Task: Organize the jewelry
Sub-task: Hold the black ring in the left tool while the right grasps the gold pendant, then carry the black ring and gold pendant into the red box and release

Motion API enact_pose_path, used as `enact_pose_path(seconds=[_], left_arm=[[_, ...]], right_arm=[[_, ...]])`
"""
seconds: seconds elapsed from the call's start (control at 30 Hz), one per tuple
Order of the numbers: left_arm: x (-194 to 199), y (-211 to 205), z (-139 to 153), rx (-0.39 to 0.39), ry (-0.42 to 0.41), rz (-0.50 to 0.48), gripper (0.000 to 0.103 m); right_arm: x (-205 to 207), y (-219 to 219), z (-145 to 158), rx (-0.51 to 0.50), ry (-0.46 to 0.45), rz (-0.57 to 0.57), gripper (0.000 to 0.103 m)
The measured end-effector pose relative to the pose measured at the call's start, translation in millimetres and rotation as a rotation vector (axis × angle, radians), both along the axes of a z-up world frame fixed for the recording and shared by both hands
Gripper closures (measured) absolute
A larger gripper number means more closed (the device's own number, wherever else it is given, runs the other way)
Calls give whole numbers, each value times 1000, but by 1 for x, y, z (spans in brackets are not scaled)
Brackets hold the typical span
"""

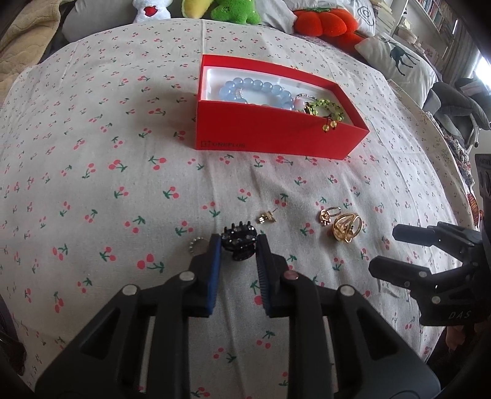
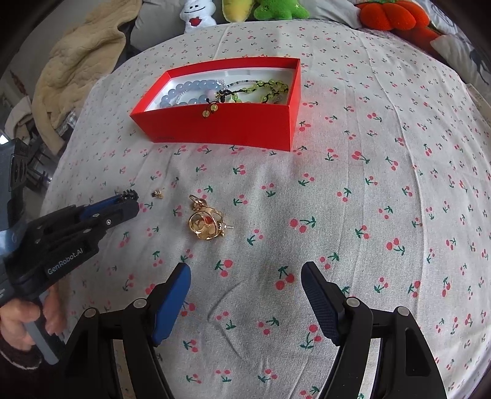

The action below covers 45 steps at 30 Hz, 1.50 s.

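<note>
A red box (image 1: pixel 276 135) stands on the cherry-print cloth and holds a blue bead bracelet (image 1: pixel 257 89) and a green bead bracelet (image 1: pixel 325 107). My left gripper (image 1: pixel 238 245) has its pads on both sides of a small black hair claw (image 1: pixel 239 242), which they touch or nearly touch. A small gold earring (image 1: pixel 266 217), a gold ring (image 1: pixel 326 214) and a large gold brooch (image 1: pixel 346 228) lie to its right. A beaded silver ring (image 1: pixel 196 245) lies by the left pad. My right gripper (image 2: pixel 245 282) is open and empty, nearer than the gold brooch (image 2: pixel 206 225).
The red box also shows in the right wrist view (image 2: pixel 233 129). Plush toys (image 1: pixel 236 12) and an orange plush (image 1: pixel 325 24) line the far edge, with pillows (image 1: pixel 396 61) at far right. A beige blanket (image 2: pixel 83 61) lies at far left.
</note>
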<state>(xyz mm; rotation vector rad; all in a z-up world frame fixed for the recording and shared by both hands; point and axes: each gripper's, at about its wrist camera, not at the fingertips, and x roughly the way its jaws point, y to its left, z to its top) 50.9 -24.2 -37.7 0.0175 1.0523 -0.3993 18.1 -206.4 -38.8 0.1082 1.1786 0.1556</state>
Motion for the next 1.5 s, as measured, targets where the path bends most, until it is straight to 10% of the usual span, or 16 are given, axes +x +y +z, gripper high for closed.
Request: enact_pose_path(seconds=[0.3,1.0,1.5], left_arm=[[-9,9,9,4,-17,-4,79],[-11,15,12,-7,-6,14,79],[-10,17,23,-22,-21,20,79]], right_arm=[[12,22,5,-17,-13,28,28],[41,32,1,12,30,26,80],[38,31,18,40,-3,36,80]])
